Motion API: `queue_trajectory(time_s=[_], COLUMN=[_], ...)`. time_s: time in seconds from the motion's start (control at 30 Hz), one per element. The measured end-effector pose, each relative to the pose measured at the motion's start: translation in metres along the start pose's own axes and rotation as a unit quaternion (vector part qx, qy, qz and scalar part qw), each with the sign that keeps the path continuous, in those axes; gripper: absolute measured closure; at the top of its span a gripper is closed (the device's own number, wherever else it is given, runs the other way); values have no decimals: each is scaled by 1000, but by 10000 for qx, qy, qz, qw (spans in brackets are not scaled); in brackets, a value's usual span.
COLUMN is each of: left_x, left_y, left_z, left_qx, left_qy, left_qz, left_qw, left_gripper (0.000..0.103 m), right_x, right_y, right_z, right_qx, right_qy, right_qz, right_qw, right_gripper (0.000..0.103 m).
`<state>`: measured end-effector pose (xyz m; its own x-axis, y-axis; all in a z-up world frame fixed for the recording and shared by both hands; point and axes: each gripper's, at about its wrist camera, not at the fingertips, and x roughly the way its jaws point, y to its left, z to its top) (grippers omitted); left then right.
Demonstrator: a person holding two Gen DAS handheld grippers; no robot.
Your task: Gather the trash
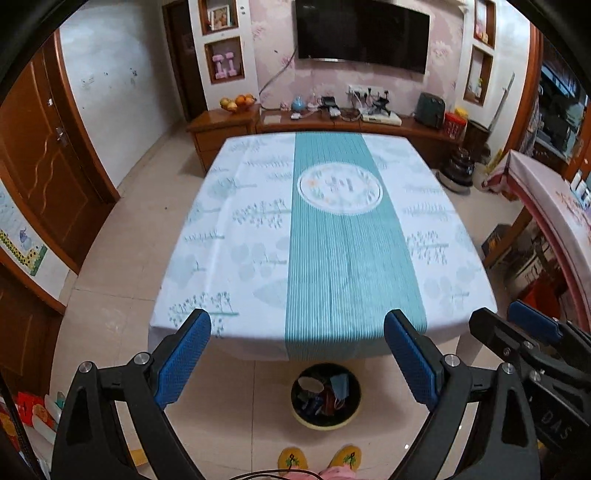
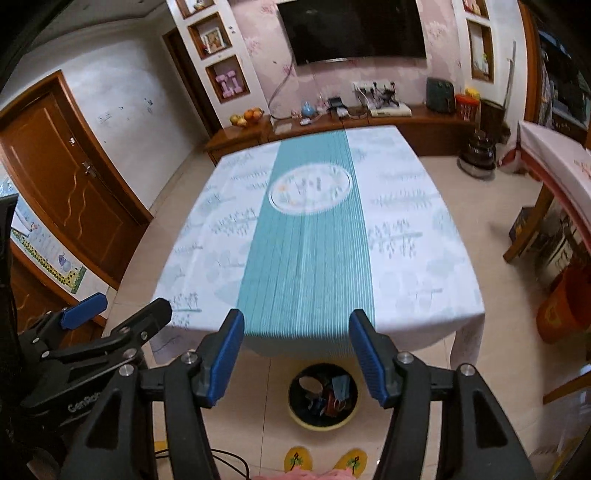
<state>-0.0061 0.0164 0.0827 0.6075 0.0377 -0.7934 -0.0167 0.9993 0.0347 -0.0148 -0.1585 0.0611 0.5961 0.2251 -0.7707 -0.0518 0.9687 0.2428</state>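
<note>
Both claws are hanging released and empty: left claw (image 1: 297, 354), right claw (image 2: 295, 354). Collected trash (image 1: 325, 397) is lying in the waste bin (image 1: 325, 424) on the floor, below the worktop (image 1: 258, 236). Collection appears complete; next move likely calls for withdrawal only.

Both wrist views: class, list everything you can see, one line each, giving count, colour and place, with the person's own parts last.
Table: one, white-and-teal cloth, centre.
Bin: one, black with yellow base, floor at the table's near edge, holding trash.
Television: one, black, far wall.
Cabinet: one, brown, under the television.
Fruit bowl: one, orange and yellow fruit, cabinet's left end.
Door: one, brown, left wall.
Slippers: two, yellow, on the person's feet, bottom edge.
Left tool: one, black, blue pads, open, empty.
Right tool: one, black, blue pads, open, empty.
</note>
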Motion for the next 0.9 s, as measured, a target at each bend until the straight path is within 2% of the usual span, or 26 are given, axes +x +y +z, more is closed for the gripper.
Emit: queue_trajectory(time_s=[0.13,0.23,0.53,0.9], left_x=[-8,-8,-4,-6], left_y=[2,3,4,-3], left_z=[9,11,9,12], left_qx=[-66,-132,-331,-270], left_qy=[-174,-151,-87,-181], left_qz=[115,150,253,254], left_qw=[9998,9997,9991,9991], left_gripper=[9,9,9,9], right_x=[-14,-18,-15,-15], right_y=[6,10,12,12], right_z=[12,16,19,24], right_qx=[-86,-179,-210,-274], right_qy=[-235,-372,-399,-456], right_qz=[-24,-85,-145,-163], right_qw=[9997,9991,9989,9985], right_gripper=[38,38,38,38])
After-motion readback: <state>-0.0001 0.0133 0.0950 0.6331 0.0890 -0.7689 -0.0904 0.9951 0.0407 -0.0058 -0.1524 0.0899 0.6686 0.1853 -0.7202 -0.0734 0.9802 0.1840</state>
